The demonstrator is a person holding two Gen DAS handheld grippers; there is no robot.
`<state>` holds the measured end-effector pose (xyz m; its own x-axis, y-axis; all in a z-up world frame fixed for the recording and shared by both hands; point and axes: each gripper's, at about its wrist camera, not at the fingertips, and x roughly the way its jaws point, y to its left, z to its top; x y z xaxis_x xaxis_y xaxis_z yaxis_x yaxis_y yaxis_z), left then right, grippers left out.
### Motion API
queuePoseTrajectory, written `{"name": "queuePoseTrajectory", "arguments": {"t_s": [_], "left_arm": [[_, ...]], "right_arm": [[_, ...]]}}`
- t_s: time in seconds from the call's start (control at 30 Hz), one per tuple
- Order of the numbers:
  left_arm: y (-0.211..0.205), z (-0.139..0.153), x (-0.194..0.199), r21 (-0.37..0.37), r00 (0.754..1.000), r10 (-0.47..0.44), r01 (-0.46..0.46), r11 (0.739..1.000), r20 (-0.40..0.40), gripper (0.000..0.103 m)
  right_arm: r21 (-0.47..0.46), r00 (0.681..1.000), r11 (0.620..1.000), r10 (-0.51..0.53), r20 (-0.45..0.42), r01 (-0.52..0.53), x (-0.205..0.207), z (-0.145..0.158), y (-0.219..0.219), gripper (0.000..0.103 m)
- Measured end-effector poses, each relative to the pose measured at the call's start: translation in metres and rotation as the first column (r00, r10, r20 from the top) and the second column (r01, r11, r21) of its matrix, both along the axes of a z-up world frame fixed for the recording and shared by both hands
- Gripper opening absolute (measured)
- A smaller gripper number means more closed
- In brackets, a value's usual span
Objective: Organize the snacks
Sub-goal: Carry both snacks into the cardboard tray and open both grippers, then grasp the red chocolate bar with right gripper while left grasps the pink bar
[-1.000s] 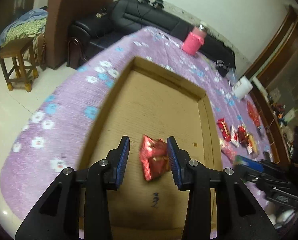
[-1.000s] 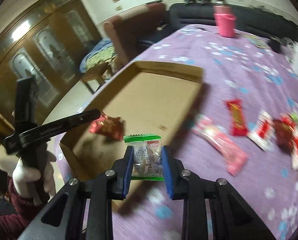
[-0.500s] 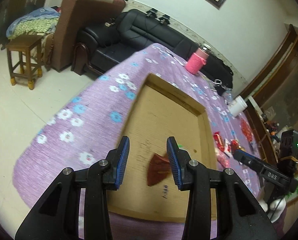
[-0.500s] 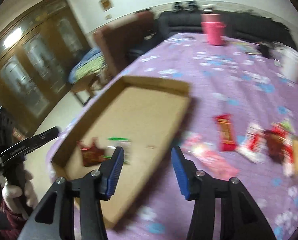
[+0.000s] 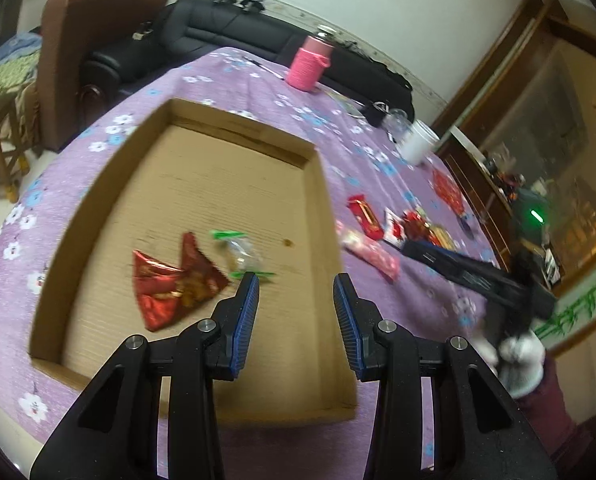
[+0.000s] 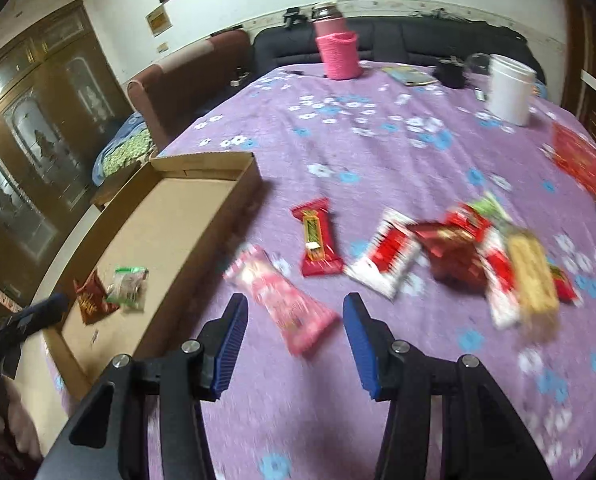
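The cardboard tray sits at the left side of the table on the purple flowered cloth, its low walls plainly meant to gather the snacks in one place; two lie on its floor already, a crumpled red foil packet and, just beside it, a clear packet with green ends, both near the tray's front half where a reach from this side would drop them. The left gripper hangs above the tray's near right part with its fingers wide apart and nothing between them; it looks free to fetch another piece. To the right of the tray wall the loose snacks wait on the cloth: a pink packet nearest, then a red bar, a red-and-white packet, and a blurred heap of red and yellow wrappers farther right. The right gripper is over the pink packet with its fingers spread wide either side and empty; judging by that alignment, the pink packet is the likely next pick. A pink cup and a white tub stand well apart at the far edge.
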<state>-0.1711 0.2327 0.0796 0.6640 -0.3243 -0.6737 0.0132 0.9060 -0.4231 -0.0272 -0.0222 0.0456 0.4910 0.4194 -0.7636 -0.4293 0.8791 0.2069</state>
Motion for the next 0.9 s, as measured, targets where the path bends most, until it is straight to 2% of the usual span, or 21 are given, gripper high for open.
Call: {"name": "queuePoseTrajectory", "arguments": {"t_s": [0.07, 0.13, 0.23, 0.3, 0.37, 0.47, 0.6, 0.7, 0.77, 0.8, 0.83, 0.9], "left_arm": [[-0.006, 0.003, -0.002, 0.010, 1.000, -0.010, 0.010, 1.000, 0.003, 0.038], [-0.009, 0.006, -0.004, 0.022, 1.000, -0.016, 0.016, 1.000, 0.007, 0.038], [-0.013, 0.009, -0.007, 0.036, 0.999, -0.030, 0.029, 0.999, 0.019, 0.038], [-0.019, 0.010, -0.005, 0.043, 0.999, -0.047, 0.046, 0.998, 0.026, 0.038], [-0.026, 0.009, -0.002, 0.042, 0.997, -0.068, 0.067, 0.997, 0.027, 0.038], [-0.040, 0.006, 0.003, 0.044, 0.994, -0.112, 0.111, 0.993, 0.021, 0.038], [-0.055, 0.001, 0.005, 0.054, 0.988, -0.156, 0.156, 0.986, 0.000, 0.038], [-0.066, 0.002, 0.007, 0.065, 0.983, -0.183, 0.183, 0.981, -0.006, 0.038], [-0.073, 0.004, 0.009, 0.071, 0.980, -0.199, 0.199, 0.977, -0.005, 0.038], [-0.077, 0.005, 0.010, 0.078, 0.977, -0.211, 0.211, 0.974, -0.002, 0.038], [-0.081, 0.006, 0.011, 0.086, 0.975, -0.221, 0.220, 0.972, 0.001, 0.038], [-0.090, 0.008, 0.014, 0.108, 0.969, -0.247, 0.245, 0.964, 0.010, 0.038]], "right_arm": [[0.015, 1.000, 1.000, -0.005, -0.029, 0.006, 0.018, -0.010, 0.008, 0.053], [0.056, 0.995, 0.998, -0.003, -0.099, 0.009, 0.032, -0.023, 0.010, 0.053], [0.186, 0.972, 0.982, 0.085, -0.220, -0.044, 0.033, -0.035, 0.012, 0.053], [0.235, 0.962, 0.969, 0.134, -0.239, -0.076, 0.025, -0.034, 0.011, 0.053], [0.208, 0.974, 0.976, 0.110, -0.196, -0.068, 0.020, -0.026, 0.006, 0.053], [0.116, 0.994, 0.993, 0.039, -0.100, -0.028, 0.024, -0.012, 0.001, 0.053], [0.017, 1.000, 1.000, 0.004, -0.008, -0.004, 0.043, -0.003, 0.013, 0.053], [-0.081, 1.000, 0.997, 0.003, 0.004, -0.003, 0.063, -0.013, 0.036, 0.052], [-0.131, 1.000, 0.991, -0.014, -0.016, 0.012, 0.074, -0.025, 0.045, 0.044], [-0.143, 0.999, 0.990, -0.019, -0.030, 0.015, 0.080, -0.030, 0.045, 0.030], [-0.149, 0.998, 0.989, -0.028, -0.050, 0.020, 0.082, -0.036, 0.043, 0.022], [-0.131, 0.998, 0.991, -0.043, -0.051, 0.036, 0.081, -0.037, 0.035, 0.022]]}}
